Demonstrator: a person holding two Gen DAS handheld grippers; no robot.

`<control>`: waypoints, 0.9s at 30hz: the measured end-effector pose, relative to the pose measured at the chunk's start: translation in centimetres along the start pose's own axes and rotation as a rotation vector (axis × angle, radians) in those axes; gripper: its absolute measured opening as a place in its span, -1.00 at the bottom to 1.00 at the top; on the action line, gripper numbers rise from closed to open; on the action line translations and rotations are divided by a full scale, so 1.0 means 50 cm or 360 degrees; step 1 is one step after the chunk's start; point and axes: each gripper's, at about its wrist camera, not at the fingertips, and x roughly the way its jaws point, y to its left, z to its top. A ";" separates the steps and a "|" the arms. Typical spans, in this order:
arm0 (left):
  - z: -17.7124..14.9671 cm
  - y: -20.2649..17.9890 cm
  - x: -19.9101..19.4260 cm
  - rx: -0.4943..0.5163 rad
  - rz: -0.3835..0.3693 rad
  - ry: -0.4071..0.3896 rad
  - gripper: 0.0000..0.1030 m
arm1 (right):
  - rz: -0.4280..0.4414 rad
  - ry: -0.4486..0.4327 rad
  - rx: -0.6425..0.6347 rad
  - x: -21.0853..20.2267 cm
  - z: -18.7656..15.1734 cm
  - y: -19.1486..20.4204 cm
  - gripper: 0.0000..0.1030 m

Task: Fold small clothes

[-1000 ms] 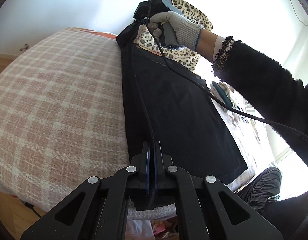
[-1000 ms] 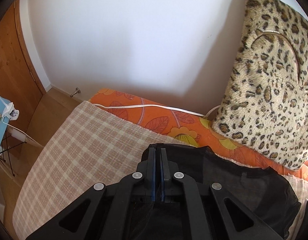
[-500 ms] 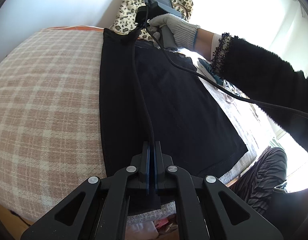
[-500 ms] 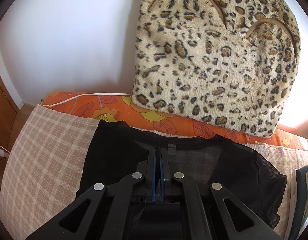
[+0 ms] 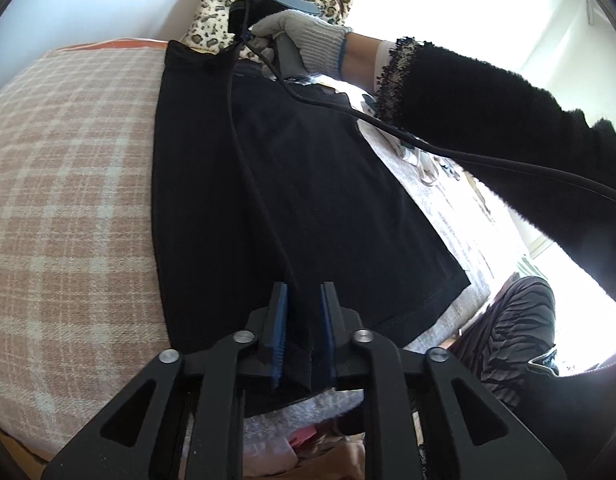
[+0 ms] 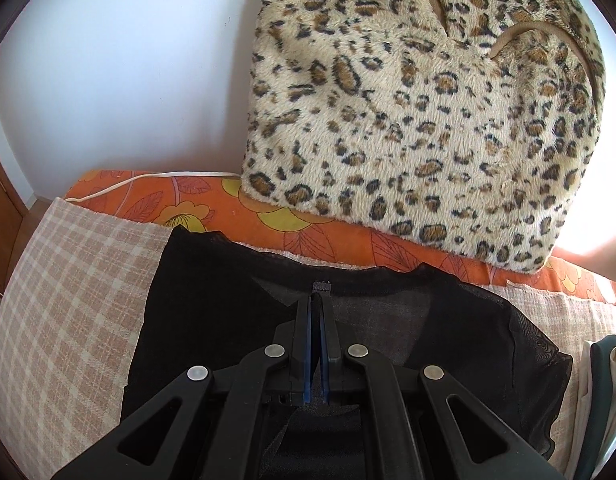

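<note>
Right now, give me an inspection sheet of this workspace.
Surface: checked blanket on a bed, orange flowered sheet at the far edge.
Job's things: black garment laid flat, one side folded over.
Clutter: pale clothes beside it.
Grippers: left gripper just opening, fold between the pads; right gripper shut on the garment's collar end.
Cables: black cable from the right gripper; white cord.
Surroundings: leopard cushion, white wall.

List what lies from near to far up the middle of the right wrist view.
Right tongs shut on the black garment → garment's far hem → orange floral sheet → leopard-print cushion against the white wall.
</note>
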 end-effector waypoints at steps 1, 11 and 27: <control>-0.002 -0.007 -0.004 0.0011 -0.0028 -0.0010 -0.19 | -0.0017 -0.0002 -0.0010 0.000 0.001 0.002 -0.99; -0.022 0.020 -0.062 0.0008 0.0059 -0.0107 -0.18 | -0.0099 0.0035 -0.0110 0.019 0.005 0.003 -0.91; -0.018 0.063 -0.109 -0.0074 0.0260 -0.0228 -0.18 | 0.0326 0.0002 -0.0179 -0.285 -0.211 0.024 0.00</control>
